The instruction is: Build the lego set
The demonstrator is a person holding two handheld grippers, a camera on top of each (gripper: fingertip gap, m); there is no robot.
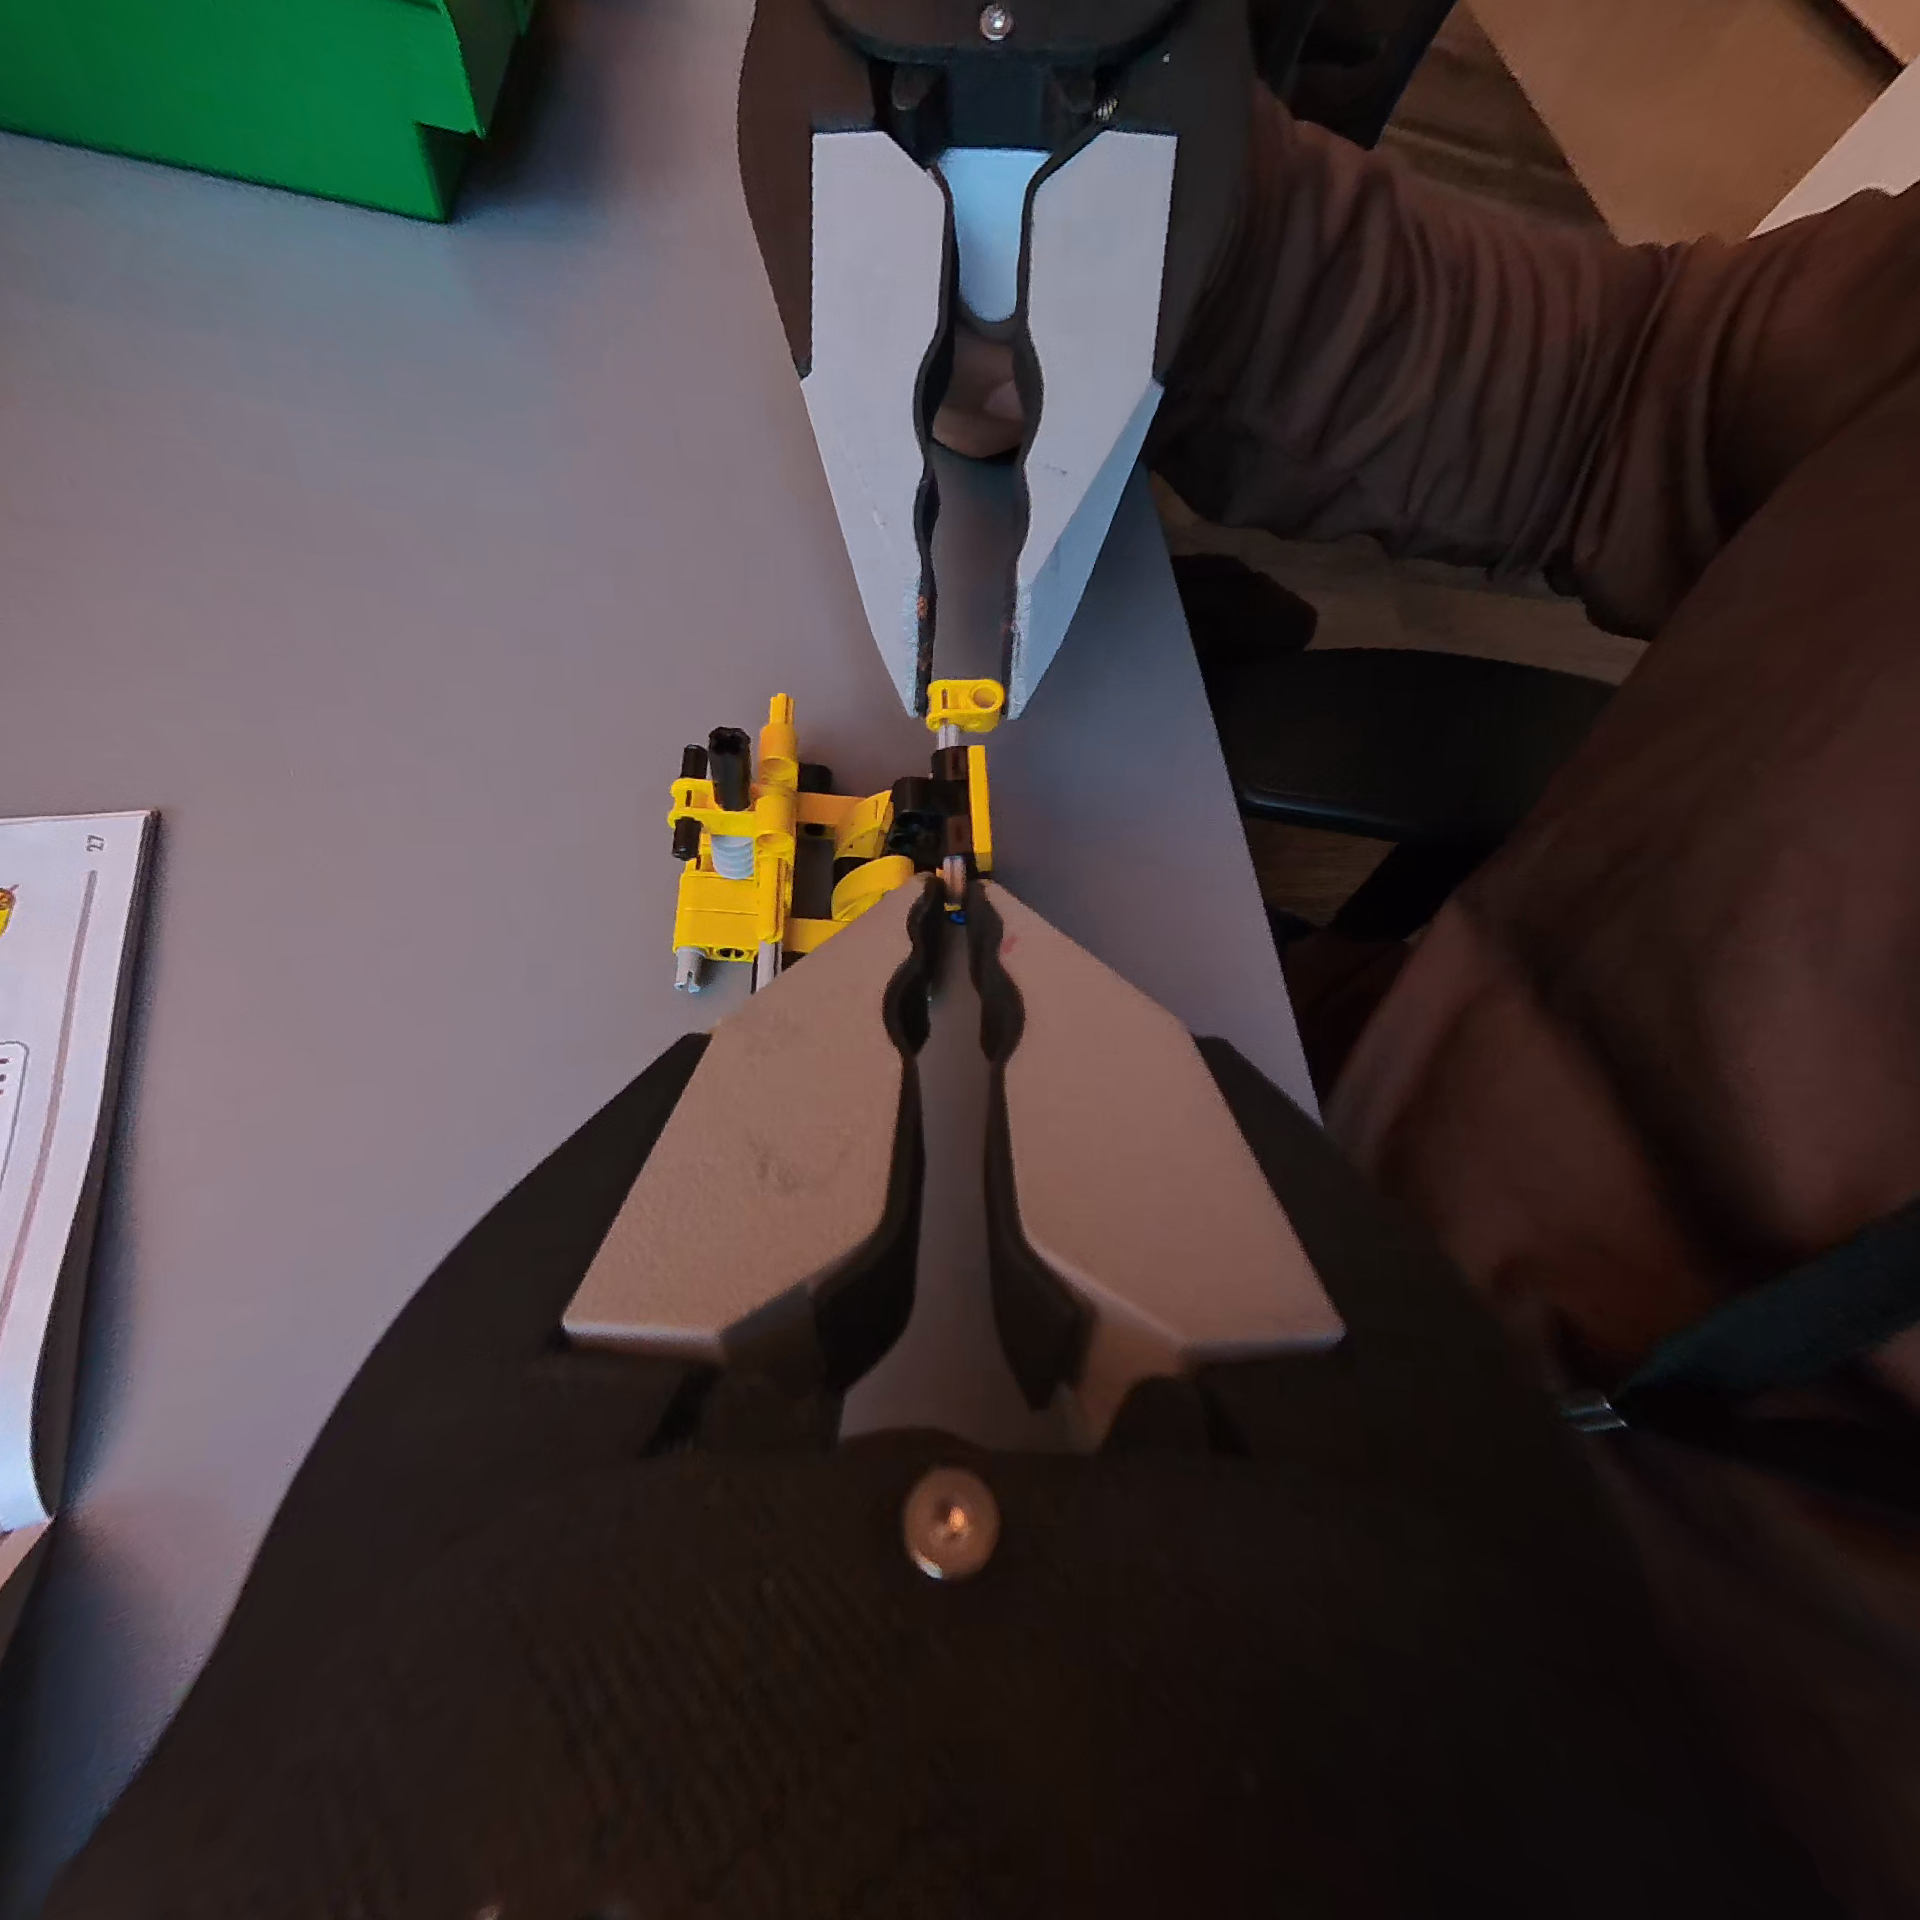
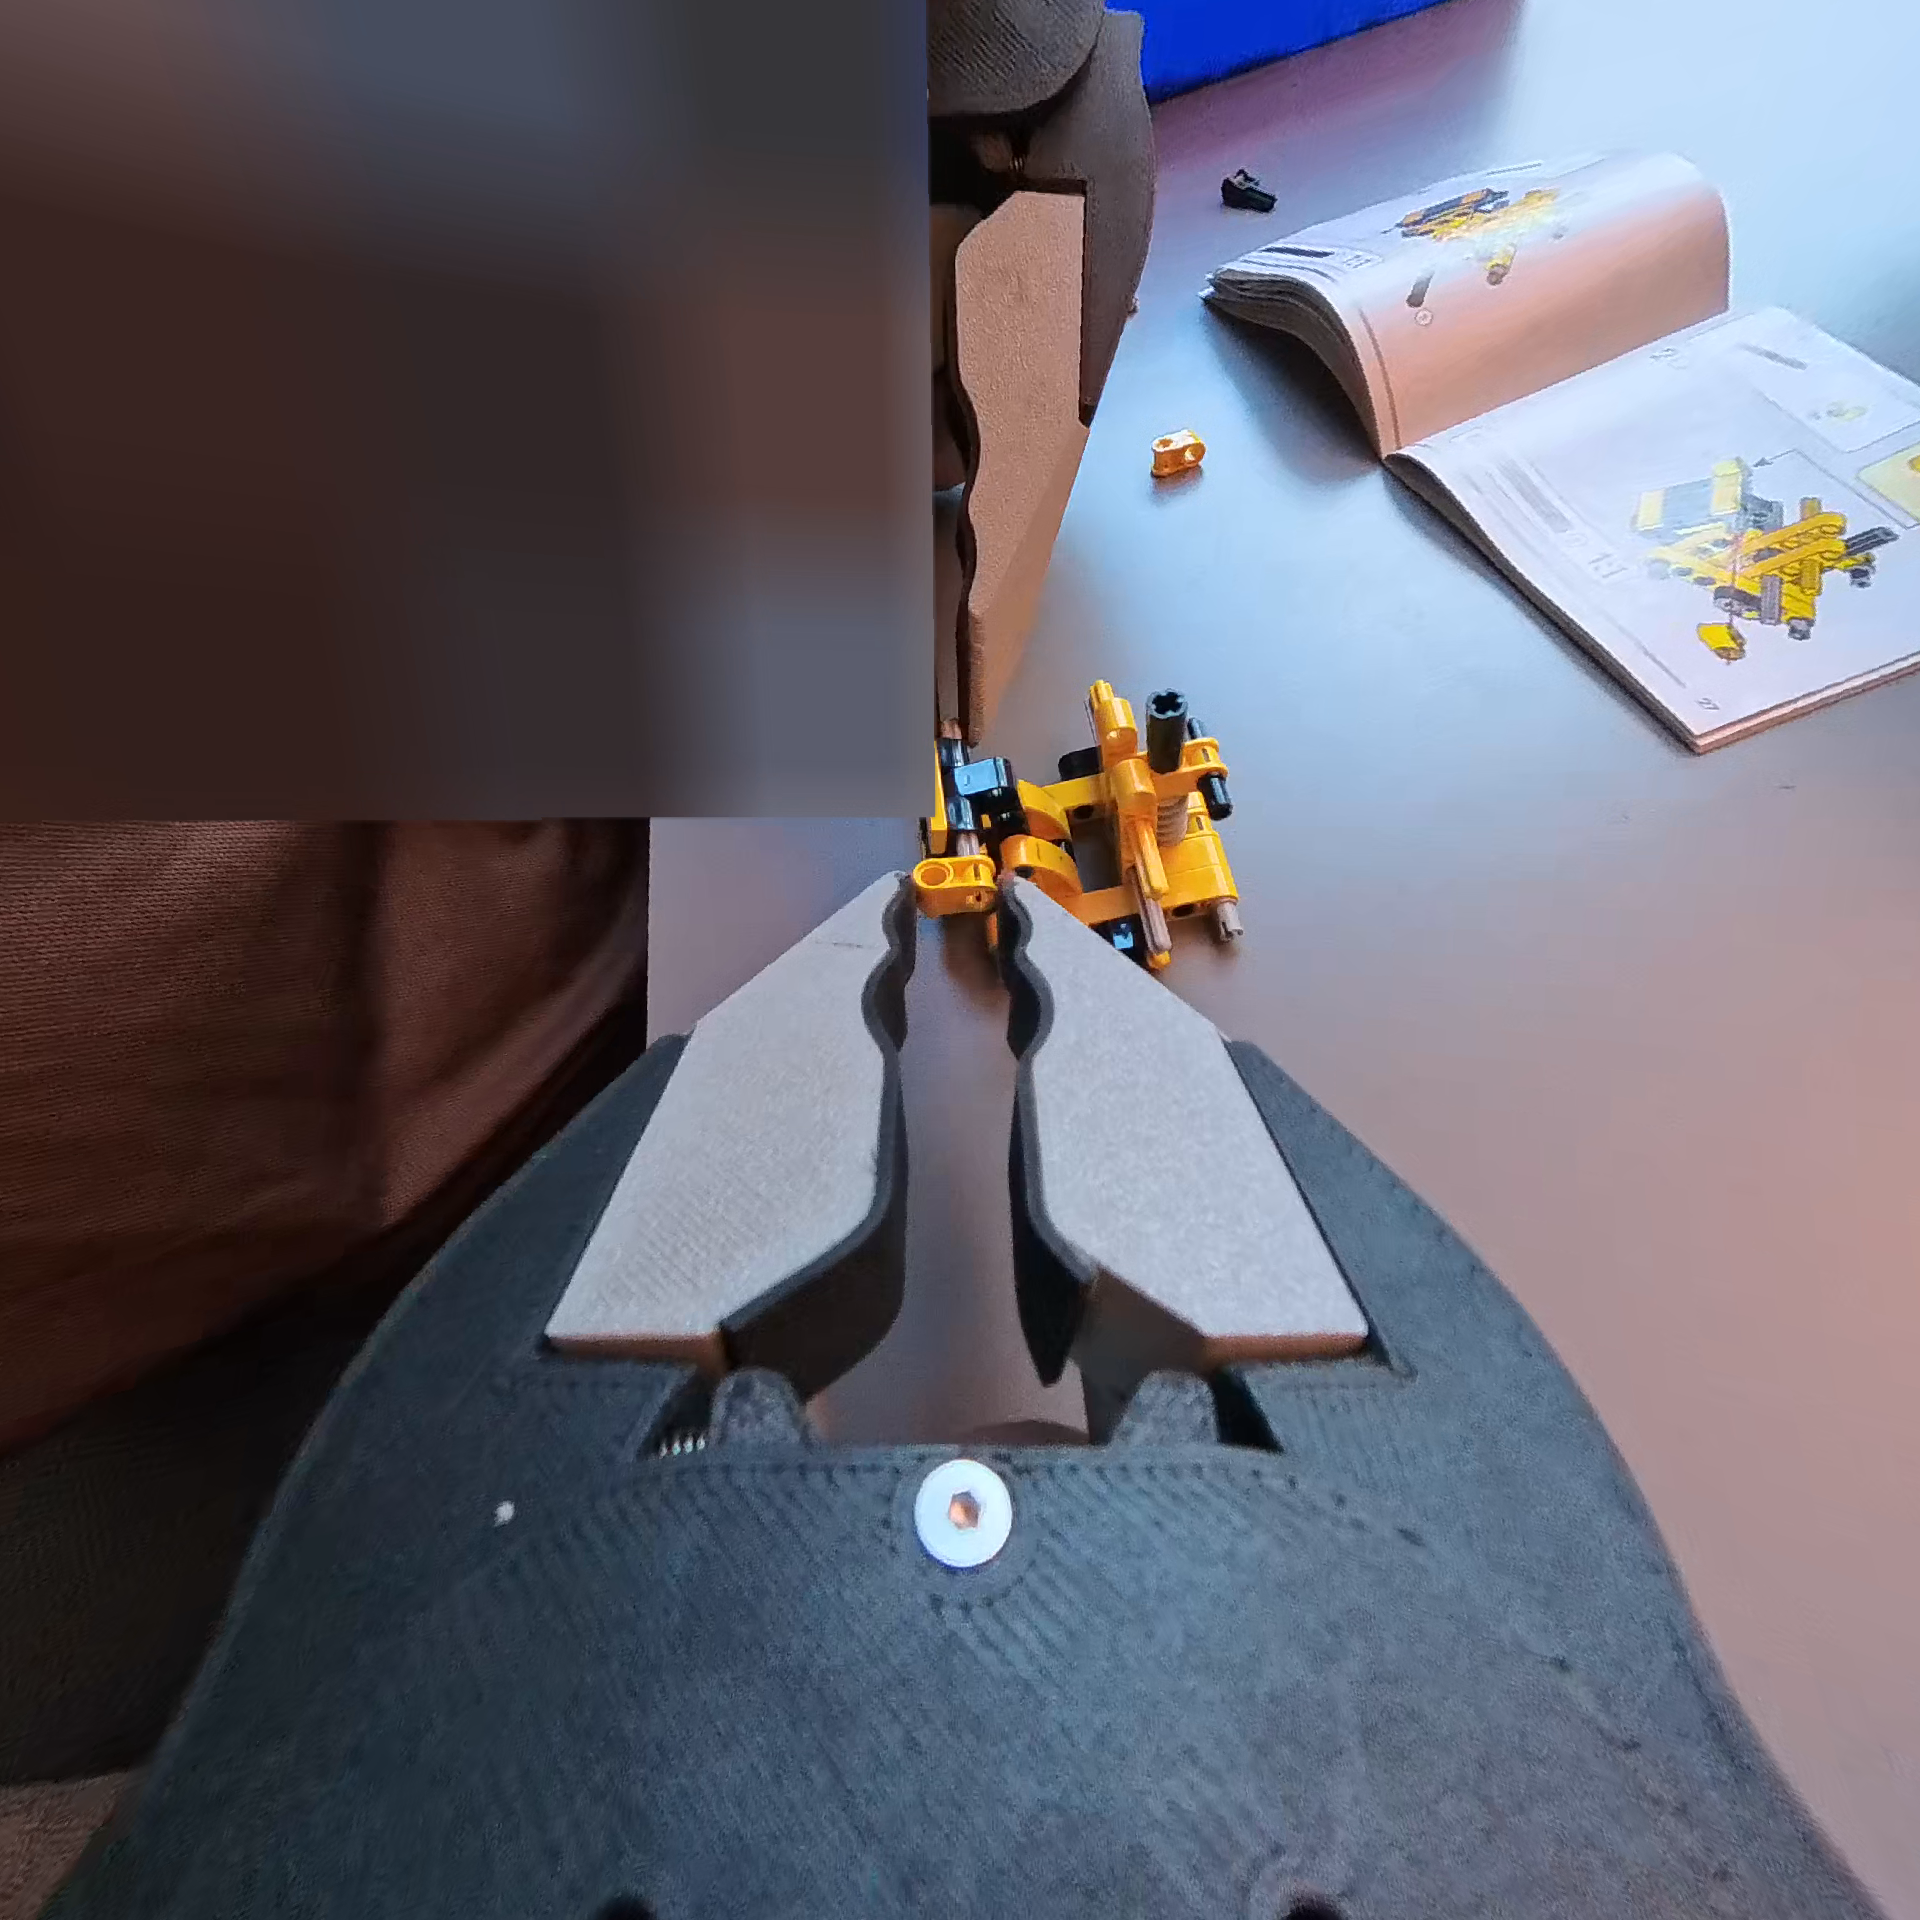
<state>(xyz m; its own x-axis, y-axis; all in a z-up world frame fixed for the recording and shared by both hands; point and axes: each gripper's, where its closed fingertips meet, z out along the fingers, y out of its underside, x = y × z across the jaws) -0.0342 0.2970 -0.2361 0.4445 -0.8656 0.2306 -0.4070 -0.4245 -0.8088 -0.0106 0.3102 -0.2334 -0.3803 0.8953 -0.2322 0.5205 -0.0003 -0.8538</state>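
Grey axle (image 1: pixel 951 740) — lengthwise between grippers

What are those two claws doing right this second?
Left claw: closed on the end of the yellow and black lego assembly.
Right claw: closed on a small yellow plastic connector with holes, at the assembly's grey axle.

It looks like a desk in a home or office: a smooth grey table (image 2: pixel 1455 1039), a black chair (image 1: pixel 1434 748) at its right edge, an open instruction book (image 2: pixel 1621 436) far right, a green box (image 1: pixel 239 94) far left
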